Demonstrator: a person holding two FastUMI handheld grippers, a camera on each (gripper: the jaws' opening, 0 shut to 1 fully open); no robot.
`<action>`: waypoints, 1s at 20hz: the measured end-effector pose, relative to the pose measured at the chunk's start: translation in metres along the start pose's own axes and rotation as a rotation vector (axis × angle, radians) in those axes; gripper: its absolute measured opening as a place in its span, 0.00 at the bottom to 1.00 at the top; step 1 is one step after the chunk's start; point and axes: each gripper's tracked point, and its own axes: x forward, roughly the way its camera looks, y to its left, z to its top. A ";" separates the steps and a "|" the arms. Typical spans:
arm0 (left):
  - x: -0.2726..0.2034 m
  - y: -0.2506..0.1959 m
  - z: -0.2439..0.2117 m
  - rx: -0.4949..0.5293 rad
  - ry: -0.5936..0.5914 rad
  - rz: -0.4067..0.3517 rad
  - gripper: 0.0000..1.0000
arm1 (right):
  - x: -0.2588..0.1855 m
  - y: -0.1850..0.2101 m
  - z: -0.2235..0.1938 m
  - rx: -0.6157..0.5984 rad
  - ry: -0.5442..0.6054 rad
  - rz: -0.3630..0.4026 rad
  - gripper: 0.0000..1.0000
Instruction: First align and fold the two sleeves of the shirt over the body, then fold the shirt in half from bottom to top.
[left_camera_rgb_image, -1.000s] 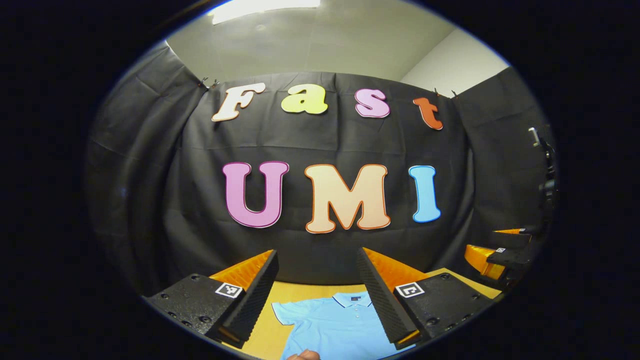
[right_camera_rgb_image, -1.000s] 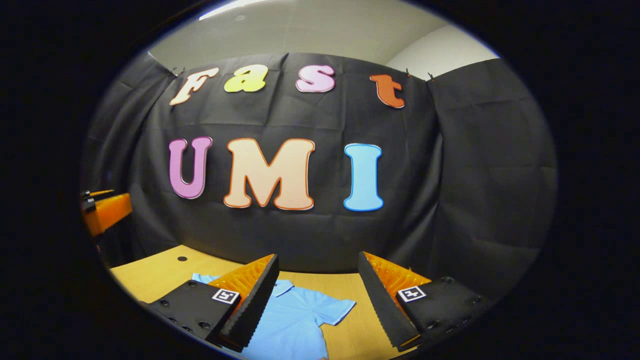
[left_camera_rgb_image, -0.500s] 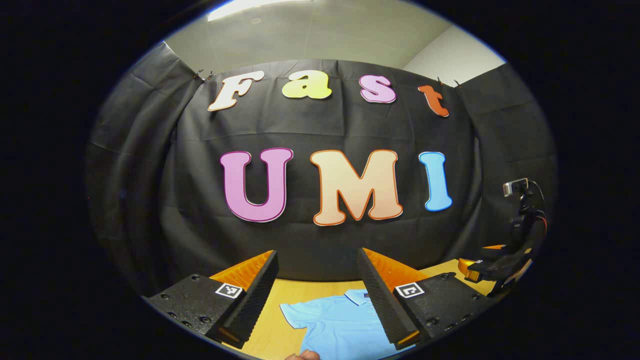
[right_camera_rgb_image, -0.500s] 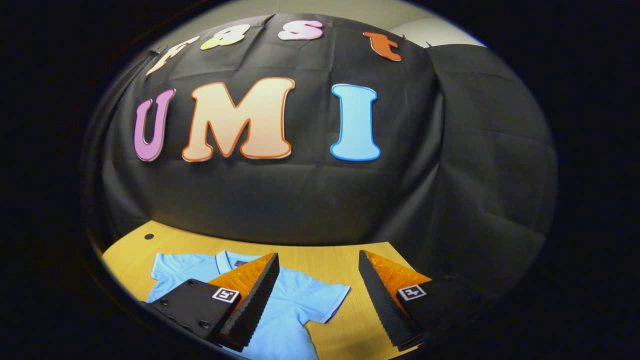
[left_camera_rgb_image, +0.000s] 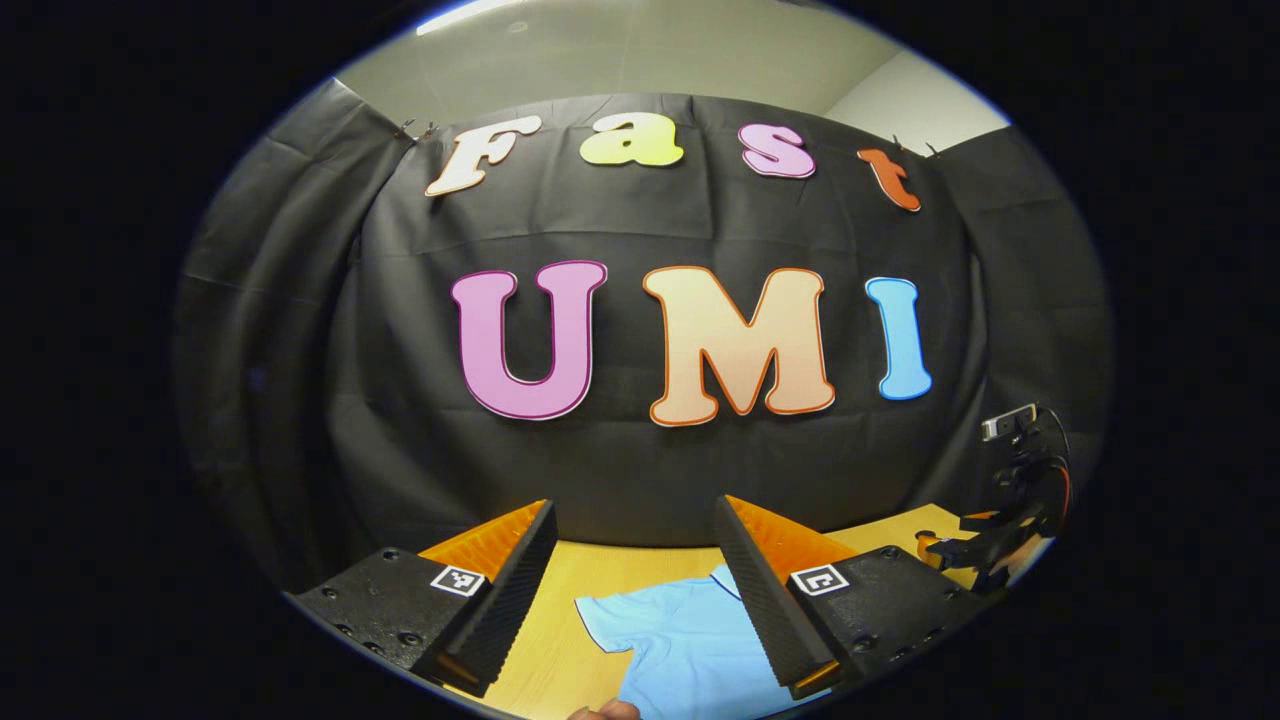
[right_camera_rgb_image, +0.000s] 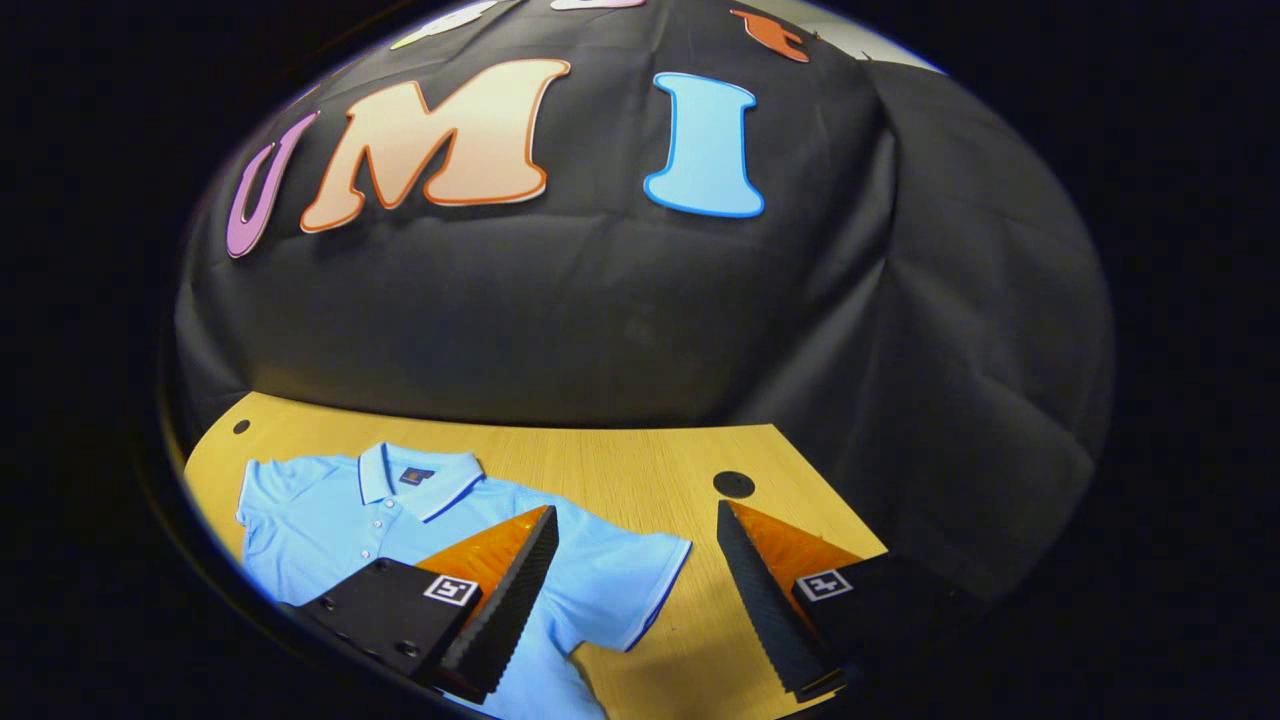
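A light blue polo shirt (right_camera_rgb_image: 330, 520) lies flat on the wooden table (right_camera_rgb_image: 620, 465), collar (right_camera_rgb_image: 415, 478) toward the wall and both short sleeves spread out. My right gripper (right_camera_rgb_image: 636, 510) hovers open above the shirt's near sleeve (right_camera_rgb_image: 635, 575); one finger (right_camera_rgb_image: 505, 600) covers part of the body. My left gripper (left_camera_rgb_image: 635, 508) is open and empty, held above the shirt (left_camera_rgb_image: 680, 640), whose other sleeve (left_camera_rgb_image: 605, 612) shows between the fingers. In the left gripper view the right gripper (left_camera_rgb_image: 985, 540) hangs over the table's right end.
The black cloth wall (right_camera_rgb_image: 600, 300) closes the back and the right side of the table. A round cable hole (right_camera_rgb_image: 733, 484) sits in the table by the right gripper, a smaller hole (right_camera_rgb_image: 241, 426) at the far corner. A bit of a hand (left_camera_rgb_image: 605, 711) shows at the bottom edge.
The right gripper has tipped downward and forward, bringing the whole upper shirt and more table into its view. The left gripper has drifted a little, so the shirt sits further right between its fingers.
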 end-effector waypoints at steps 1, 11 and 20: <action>0.003 0.001 -0.004 -0.002 0.009 0.003 0.95 | 0.006 -0.002 -0.009 0.005 0.028 -0.008 0.99; 0.016 0.007 -0.029 -0.021 0.077 0.002 0.95 | 0.057 -0.010 -0.094 0.066 0.273 -0.056 0.99; 0.022 0.014 -0.037 -0.020 0.102 0.013 0.95 | 0.070 0.005 -0.114 0.160 0.340 -0.035 0.75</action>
